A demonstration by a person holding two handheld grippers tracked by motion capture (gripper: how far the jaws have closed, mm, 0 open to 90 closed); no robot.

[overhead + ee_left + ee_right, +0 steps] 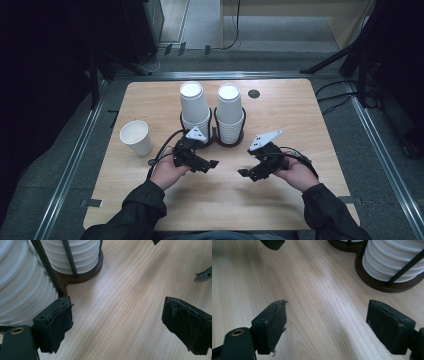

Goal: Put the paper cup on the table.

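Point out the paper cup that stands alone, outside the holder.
The single cup at the table's left, upright with its mouth up; the others are upside-down stacks in the black holder.

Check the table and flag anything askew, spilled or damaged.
Nothing spilled or tipped. One oddity: the black padding on the left tool's fingers looks frayed and peeling. The two cup stacks and the single cup stand upright.

In the left gripper view, the two stacks of white cups [22, 290] run off the top and left edges, so their tops are cut away, and the dark holder base [82, 275] beneath them is largely covered. In the right gripper view, one cup stack [392, 260] is cut by the top and right edges. From the high view, the small dark disc [254, 93] on the worktop [280, 195] is too small to identify, and the person's forearms leave the frame at the bottom.
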